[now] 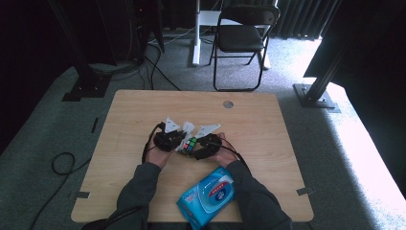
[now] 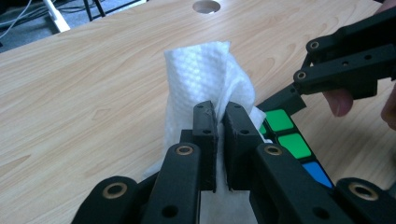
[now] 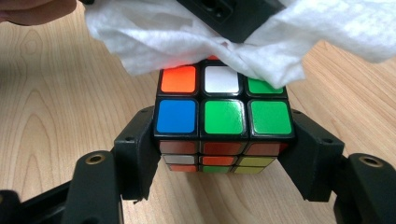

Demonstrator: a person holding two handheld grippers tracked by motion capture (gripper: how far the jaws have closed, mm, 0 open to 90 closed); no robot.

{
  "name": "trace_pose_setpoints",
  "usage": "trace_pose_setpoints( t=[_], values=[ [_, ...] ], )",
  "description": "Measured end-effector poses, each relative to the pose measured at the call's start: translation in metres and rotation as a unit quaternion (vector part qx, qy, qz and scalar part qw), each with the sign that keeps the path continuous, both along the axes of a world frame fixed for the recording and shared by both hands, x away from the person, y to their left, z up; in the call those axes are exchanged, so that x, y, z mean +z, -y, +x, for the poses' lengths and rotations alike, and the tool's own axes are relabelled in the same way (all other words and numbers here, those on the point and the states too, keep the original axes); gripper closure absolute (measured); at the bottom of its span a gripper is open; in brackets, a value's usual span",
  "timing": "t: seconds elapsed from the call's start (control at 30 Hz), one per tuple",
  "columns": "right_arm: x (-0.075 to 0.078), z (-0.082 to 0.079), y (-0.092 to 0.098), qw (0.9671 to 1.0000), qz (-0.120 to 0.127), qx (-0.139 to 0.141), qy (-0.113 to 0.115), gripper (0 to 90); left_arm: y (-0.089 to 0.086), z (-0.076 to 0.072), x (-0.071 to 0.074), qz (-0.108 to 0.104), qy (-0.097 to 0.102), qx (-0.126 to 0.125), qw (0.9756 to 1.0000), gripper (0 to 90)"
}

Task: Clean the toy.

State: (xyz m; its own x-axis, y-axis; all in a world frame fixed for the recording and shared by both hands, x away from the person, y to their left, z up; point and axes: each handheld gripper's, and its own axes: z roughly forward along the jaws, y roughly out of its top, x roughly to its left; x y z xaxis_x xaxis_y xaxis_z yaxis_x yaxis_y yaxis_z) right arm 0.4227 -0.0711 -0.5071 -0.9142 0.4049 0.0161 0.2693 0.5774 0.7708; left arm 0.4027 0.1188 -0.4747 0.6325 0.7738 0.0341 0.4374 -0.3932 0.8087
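A scrambled colour cube (image 3: 223,116) rests on the wooden table (image 1: 143,110), and my right gripper (image 3: 224,142) is shut on its two sides. My left gripper (image 2: 220,109) is shut on a white wipe (image 2: 201,70), which stands up above its pinched fingertips. In the right gripper view the wipe (image 3: 187,32) drapes over the far top edge of the cube. In the high view both grippers, left (image 1: 178,139) and right (image 1: 198,146), meet at the table's middle around the cube (image 1: 190,145). The cube's green and blue stickers (image 2: 285,135) show just right of the left jaws.
A blue pack of wet wipes (image 1: 207,195) lies at the near table edge between the person's forearms. A round cable hole (image 1: 228,104) sits at the far edge. A black folding chair (image 1: 242,36) stands beyond the table.
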Motion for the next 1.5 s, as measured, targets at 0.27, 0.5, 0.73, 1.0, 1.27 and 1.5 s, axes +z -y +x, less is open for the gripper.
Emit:
trace_pose_setpoints(
  t=[0.27, 0.5, 0.73, 1.0, 1.27, 1.5],
  values=[
    [-0.001, 0.0, 0.0, 1.0, 0.0, -0.001, 0.0, 34.4, 0.003, 0.001, -0.001, 0.0, -0.001, 0.001, 1.0, 84.8],
    [-0.001, 0.0, 0.0, 1.0, -0.002, -0.001, -0.001, 34.5, 0.011, -0.002, -0.002, 0.008, -0.001, -0.017, 0.9998, 85.1],
    [-0.001, 0.0, 0.0, 1.0, 0.001, -0.004, -0.002, 34.5, 0.018, -0.007, -0.001, 0.015, 0.001, -0.042, 0.999, 85.4],
    [-0.001, 0.001, 0.002, 0.9999, 0.007, -0.011, -0.003, 34.4, 0.024, -0.013, -0.001, 0.011, -0.004, -0.072, 0.9973, 85.5],
    [-0.001, 0.001, 0.002, 0.9999, 0.01, -0.013, -0.003, 34.5, 0.025, -0.02, -0.001, 0.006, -0.002, -0.081, 0.9967, 85.5],
    [-0.001, 0.001, 0.003, 0.9998, 0.012, -0.014, -0.004, 34.4, 0.02, -0.022, -0.002, 0.013, 0.013, -0.067, 0.9976, 85.5]
  ],
)
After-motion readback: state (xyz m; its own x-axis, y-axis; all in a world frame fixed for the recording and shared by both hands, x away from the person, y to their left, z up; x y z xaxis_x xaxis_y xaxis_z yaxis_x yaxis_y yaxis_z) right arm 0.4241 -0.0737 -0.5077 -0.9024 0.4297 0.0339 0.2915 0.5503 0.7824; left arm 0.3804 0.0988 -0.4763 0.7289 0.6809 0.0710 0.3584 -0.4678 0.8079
